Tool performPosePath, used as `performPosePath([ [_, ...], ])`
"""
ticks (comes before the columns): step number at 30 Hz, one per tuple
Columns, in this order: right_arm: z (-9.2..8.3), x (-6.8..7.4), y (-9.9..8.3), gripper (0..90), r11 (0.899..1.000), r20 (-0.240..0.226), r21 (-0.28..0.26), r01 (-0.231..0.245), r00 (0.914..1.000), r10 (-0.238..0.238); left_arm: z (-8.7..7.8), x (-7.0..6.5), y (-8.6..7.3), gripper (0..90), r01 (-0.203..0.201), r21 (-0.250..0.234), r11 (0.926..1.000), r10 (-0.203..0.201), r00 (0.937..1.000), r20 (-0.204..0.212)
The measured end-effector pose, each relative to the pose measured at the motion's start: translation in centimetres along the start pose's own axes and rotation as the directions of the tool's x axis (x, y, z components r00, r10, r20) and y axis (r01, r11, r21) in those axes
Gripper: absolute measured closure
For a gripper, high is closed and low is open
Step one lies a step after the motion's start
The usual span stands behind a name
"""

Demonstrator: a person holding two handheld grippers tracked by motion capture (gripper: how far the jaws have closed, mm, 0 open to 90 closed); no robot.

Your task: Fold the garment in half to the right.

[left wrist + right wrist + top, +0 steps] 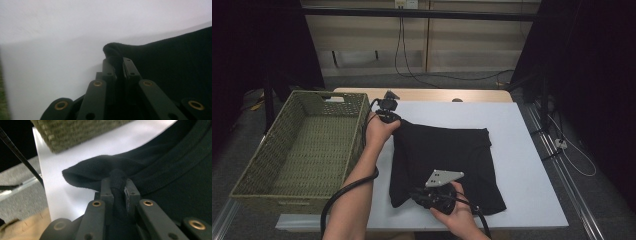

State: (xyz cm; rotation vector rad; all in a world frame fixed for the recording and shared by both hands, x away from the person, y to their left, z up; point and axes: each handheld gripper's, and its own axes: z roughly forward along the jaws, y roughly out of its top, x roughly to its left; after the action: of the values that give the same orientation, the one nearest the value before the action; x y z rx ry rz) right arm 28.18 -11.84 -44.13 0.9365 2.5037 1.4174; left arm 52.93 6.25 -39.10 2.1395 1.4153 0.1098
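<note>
1. Far left on the table (532, 150): woven olive basket (304, 145), standing empty, its right wall just beside the left hand (381, 131).
2. Left tongs (388, 111): clamped on the far left corner of the folded black T-shirt (444, 162); seen in the left gripper view as a small nub of black cloth (113, 51) pinched between nearly closed jaws, slightly lifted off the white surface.
3. Middle: shirt lying flat on the white table, folded into a rough square, well apart from the right edge.
4. Right tongs (424, 196): closed narrow on the near left corner, a roll of fabric (118, 182) gripped between the jaws in the right gripper view.
5. Step in hand, by judgement: both left-side corners secured, ready either for a fold across or a carry to the basket.
6. Next move, likely: raising both corners together, evenly, keeping the folds from slipping open.
</note>
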Motion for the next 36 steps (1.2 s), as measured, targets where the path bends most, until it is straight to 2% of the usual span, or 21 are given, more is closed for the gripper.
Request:
performPosePath([
  [3,-0.7,-0.2,0.8,81.9,0.999,-0.002,-0.039,-0.016,0.9999,0.016,-1.2,-0.3,1.6,82.4,0.001,0.004,1.0,-0.001,0.9998,-0.018],
  [9,-1.4,-0.3,2.5,81.9,0.993,-0.013,-0.113,-0.041,0.9991,0.04,-1.9,-0.5,3.4,82.7,0.007,0.034,0.9994,-0.006,0.9989,-0.046],
  [10,-1.4,-0.3,2.6,82.0,0.992,-0.013,-0.117,-0.042,0.9991,0.04,-2.0,-0.5,3.7,82.8,-0.005,0.048,0.9988,0.007,0.9986,-0.052],
  [14,-1.1,-0.2,3.2,82.0,0.99,-0.028,-0.132,-0.053,0.9984,0.05,-2.5,-0.3,4.5,82.8,0.003,0.059,0.9982,0.0,0.9983,-0.058],
  [24,-1.0,0.2,5.3,82.0,0.983,-0.046,-0.177,-0.056,0.9977,0.049,-3.9,1.4,5.3,82.8,0.019,0.069,0.9974,-0.014,0.9966,-0.081],
  [28,-0.6,0.3,5.8,81.9,0.984,-0.048,-0.173,-0.045,0.9981,0.038,-4.4,2.0,5.3,82.8,0.034,0.065,0.9973,-0.028,0.9958,-0.088],
  [32,-0.3,0.5,6.1,81.9,0.983,-0.053,-0.177,-0.041,0.9981,0.032,-4.8,2.5,5.4,82.8,0.021,0.073,0.9971,-0.015,0.9956,-0.093],
  [36,0.0,0.6,6.4,82.0,0.984,-0.054,-0.174,-0.038,0.9981,0.029,-5.3,3.0,5.4,82.9,0.03,0.065,0.9974,-0.024,0.9955,-0.092],
])
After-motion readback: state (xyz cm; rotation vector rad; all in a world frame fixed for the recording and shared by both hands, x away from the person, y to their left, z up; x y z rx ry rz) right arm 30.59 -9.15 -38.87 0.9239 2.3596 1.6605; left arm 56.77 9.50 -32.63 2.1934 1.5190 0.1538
